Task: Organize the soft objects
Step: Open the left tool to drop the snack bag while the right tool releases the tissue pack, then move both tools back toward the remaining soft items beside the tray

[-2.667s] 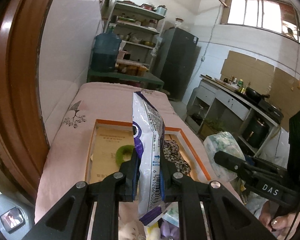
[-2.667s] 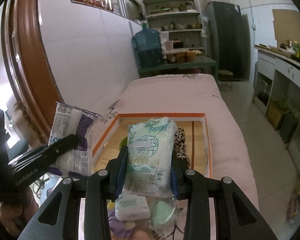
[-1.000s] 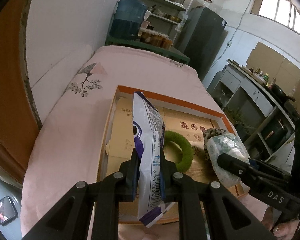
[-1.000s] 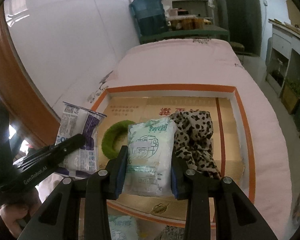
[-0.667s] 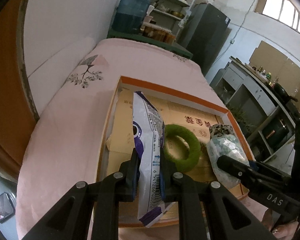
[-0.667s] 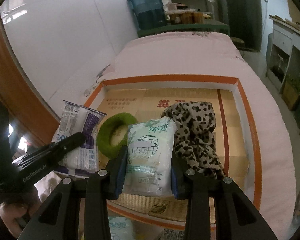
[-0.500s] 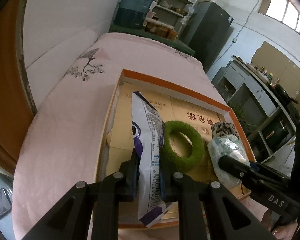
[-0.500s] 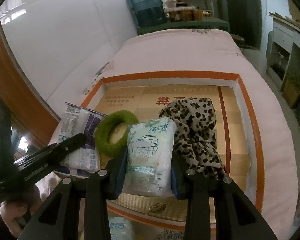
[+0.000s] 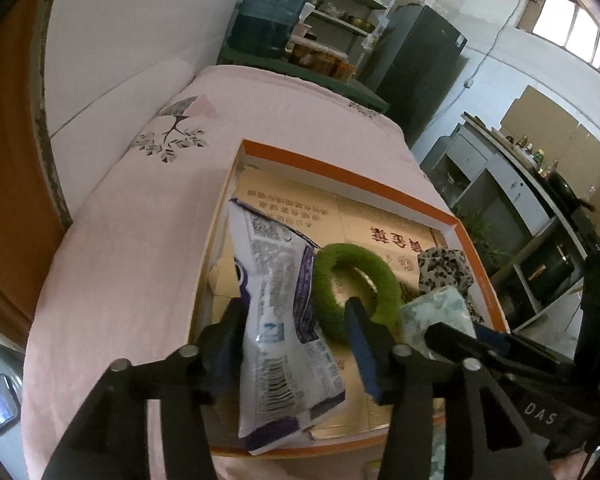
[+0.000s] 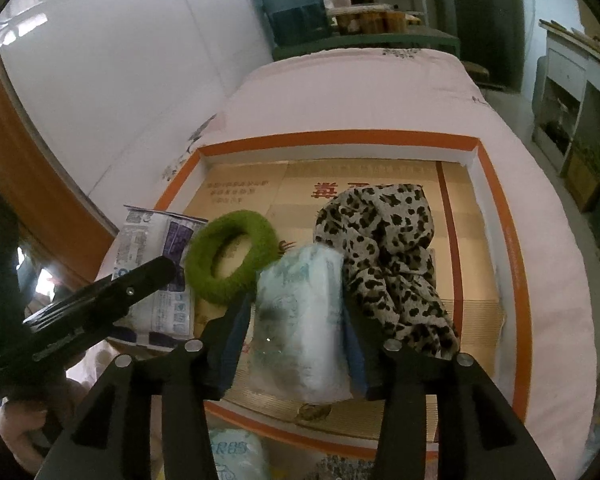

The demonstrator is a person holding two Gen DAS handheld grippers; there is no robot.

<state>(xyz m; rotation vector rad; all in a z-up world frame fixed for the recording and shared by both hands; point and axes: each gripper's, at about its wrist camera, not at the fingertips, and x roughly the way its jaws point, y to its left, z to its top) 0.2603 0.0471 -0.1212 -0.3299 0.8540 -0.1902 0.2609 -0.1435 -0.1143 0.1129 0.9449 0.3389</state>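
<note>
A white and purple packet (image 9: 280,312) leans loose between the fingers of my left gripper (image 9: 294,336). Those jaws are opening and stand well apart, over the near left corner of the orange-rimmed box (image 9: 340,178). My right gripper (image 10: 296,336) is also opening. A pale green tissue pack (image 10: 300,312) is tipping forward between its pads onto the box floor. A green fuzzy ring (image 10: 232,264) lies between the two packs. A leopard-print cloth (image 10: 388,260) is heaped just right of the tissue pack.
The box sits on a pink cover (image 9: 132,248) beside a white wall. Another tissue pack (image 10: 232,452) lies in front of the box's near rim. A blue water jug (image 9: 268,20), shelves and a dark fridge (image 9: 416,76) stand at the far end.
Both grippers have spread their jaws. The packet, held upright before, now leans free in the left jaws. The tissue pack has tipped forward in the right jaws.
</note>
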